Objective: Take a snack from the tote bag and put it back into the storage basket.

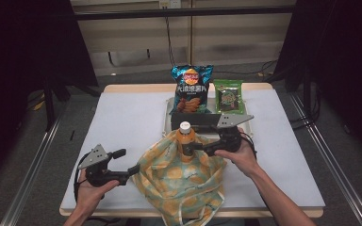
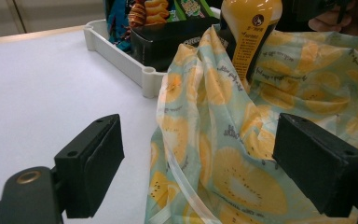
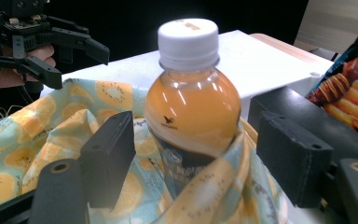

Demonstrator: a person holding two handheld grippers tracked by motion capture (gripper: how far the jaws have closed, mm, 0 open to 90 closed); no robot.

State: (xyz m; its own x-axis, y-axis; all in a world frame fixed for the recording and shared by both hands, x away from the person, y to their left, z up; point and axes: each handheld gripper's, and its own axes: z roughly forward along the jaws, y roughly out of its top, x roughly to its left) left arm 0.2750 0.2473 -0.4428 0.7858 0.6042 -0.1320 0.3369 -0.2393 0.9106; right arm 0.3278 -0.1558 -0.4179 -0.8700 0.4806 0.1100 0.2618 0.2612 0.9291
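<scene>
An orange drink bottle (image 1: 185, 139) with a white cap stands upright inside a cloth bag (image 1: 181, 181) printed with yellow fruit slices. My right gripper (image 1: 199, 147) reaches in from the bottle's right. In the right gripper view its jaws stand open on either side of the bottle (image 3: 193, 107), with a gap on each side. My left gripper (image 1: 127, 161) sits at the bag's left edge, also open. In the left gripper view, loose bag fabric (image 2: 242, 154) lies between its jaws unpressed, and the bottle (image 2: 251, 28) rises behind it.
A white tray (image 1: 167, 117) behind the bag holds a blue chips bag (image 1: 192, 89), a green snack packet (image 1: 229, 96) and a black box (image 1: 195, 121). The white table top (image 1: 122, 117) stretches away to the left.
</scene>
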